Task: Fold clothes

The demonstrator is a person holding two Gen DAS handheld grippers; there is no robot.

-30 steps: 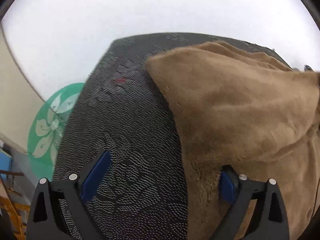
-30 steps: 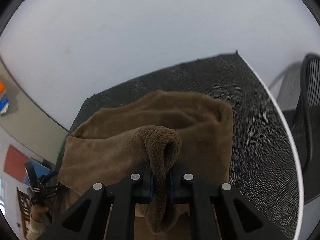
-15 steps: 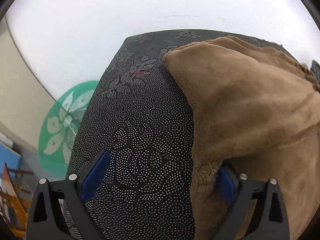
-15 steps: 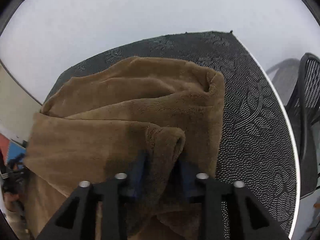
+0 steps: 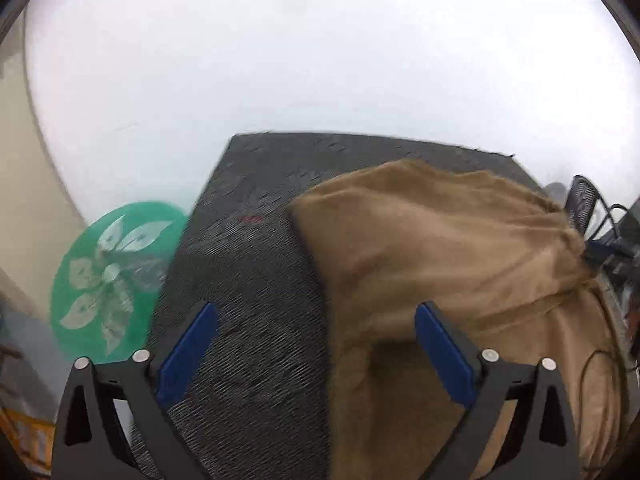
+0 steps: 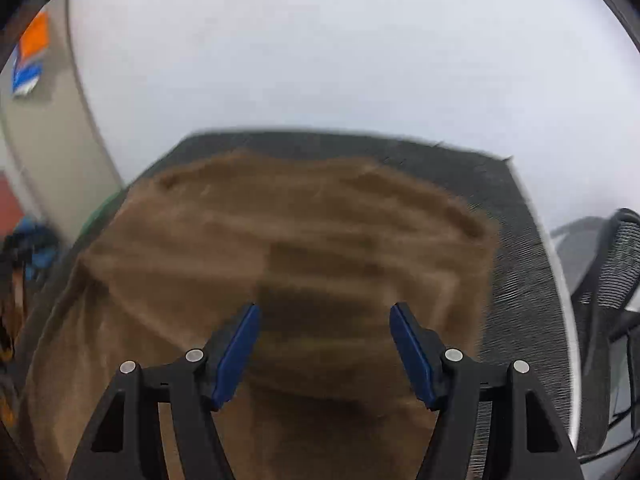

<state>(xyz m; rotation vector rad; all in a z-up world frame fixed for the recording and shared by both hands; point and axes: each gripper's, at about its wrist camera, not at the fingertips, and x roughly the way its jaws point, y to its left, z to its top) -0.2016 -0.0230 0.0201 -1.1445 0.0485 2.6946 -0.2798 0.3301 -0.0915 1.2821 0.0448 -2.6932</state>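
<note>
Right gripper (image 6: 324, 344) just let go of brown fleece garment (image 6: 288, 248): fingers now spread, empty, pulling back. Left gripper (image 5: 316, 344) fingers also wide, holding nothing. Garment lies doubled over on dark table (image 5: 248, 264). Fold laid; likely smoothing or another fold ahead.

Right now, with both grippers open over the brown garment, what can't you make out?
- Garment folds and edges, right wrist view: motion blur smears them.
- Garment's near edge, both views: cut off by the bottom frame and hidden behind the fingers.
- Garment type: not shown.
- Dark tablecloth pattern, left wrist view: blurred.
</note>
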